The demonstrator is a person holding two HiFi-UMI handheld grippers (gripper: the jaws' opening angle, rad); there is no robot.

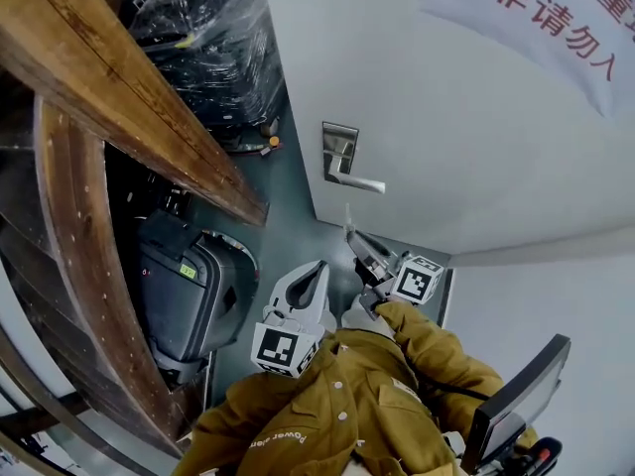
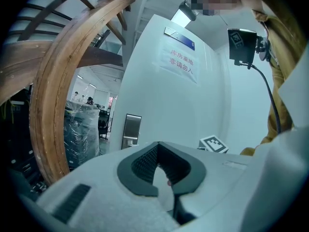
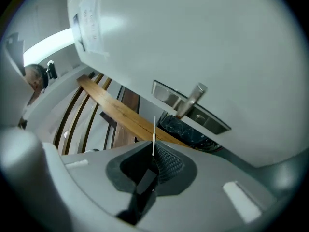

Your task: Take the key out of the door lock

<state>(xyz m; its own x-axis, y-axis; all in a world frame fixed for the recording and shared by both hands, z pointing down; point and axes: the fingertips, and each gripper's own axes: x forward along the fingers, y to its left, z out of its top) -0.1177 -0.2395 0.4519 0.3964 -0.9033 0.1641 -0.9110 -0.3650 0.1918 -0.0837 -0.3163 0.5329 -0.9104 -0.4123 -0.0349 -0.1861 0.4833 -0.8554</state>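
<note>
The right gripper (image 3: 153,154) has its jaws pinched nearly together on the key (image 3: 154,132) — a thin blade seen edge-on, sticking out past the tips. It is clear of the lock plate (image 3: 170,95) and lever handle (image 3: 191,99) on the white door (image 1: 446,117). The left gripper (image 2: 157,148) is further back from the door — tips together, nothing between them.

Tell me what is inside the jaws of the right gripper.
A thin key sticks out of the right gripper, clamped between its jaws. The jaws cover the key's head.
</note>
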